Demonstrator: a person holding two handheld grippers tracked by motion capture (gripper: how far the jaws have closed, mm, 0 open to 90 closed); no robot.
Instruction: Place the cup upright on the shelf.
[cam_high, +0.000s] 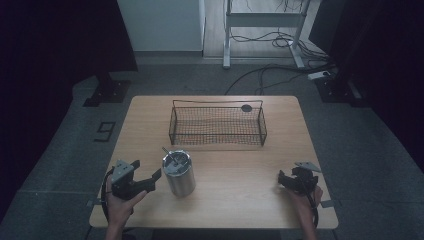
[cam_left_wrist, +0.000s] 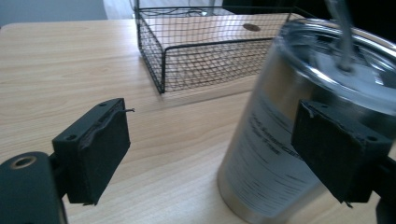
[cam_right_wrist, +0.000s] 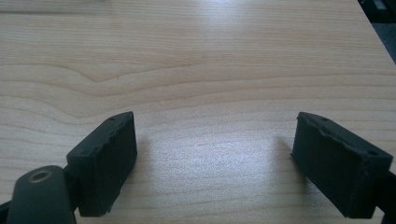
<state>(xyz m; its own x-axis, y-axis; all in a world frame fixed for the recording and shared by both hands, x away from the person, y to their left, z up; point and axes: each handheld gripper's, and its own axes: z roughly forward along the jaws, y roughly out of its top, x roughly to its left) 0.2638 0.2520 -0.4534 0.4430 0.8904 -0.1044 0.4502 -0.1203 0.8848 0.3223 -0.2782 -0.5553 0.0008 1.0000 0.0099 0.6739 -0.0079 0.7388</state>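
Note:
A steel tumbler (cam_high: 178, 174) with a clear lid and a straw (cam_high: 167, 151) stands upright on the near left of the wooden table (cam_high: 240, 200). My left gripper (cam_high: 154, 181) is just left of it, pointing toward it, jaws apart. In the left gripper view the tumbler (cam_left_wrist: 275, 140) is close ahead at the right, partly behind the right jaw, and nothing lies between the pads of that gripper (cam_left_wrist: 215, 149). My right gripper (cam_high: 282, 181) rests near the table's front right corner. Its jaws (cam_right_wrist: 215, 163) stand wide open above bare wood.
A black wire basket (cam_high: 172, 127) sits at the back middle of the table, seen in the left gripper view as a mesh wall (cam_left_wrist: 201, 60). A small dark disc (cam_high: 246, 107) lies behind it. Desk legs and cables stand on the floor beyond the table.

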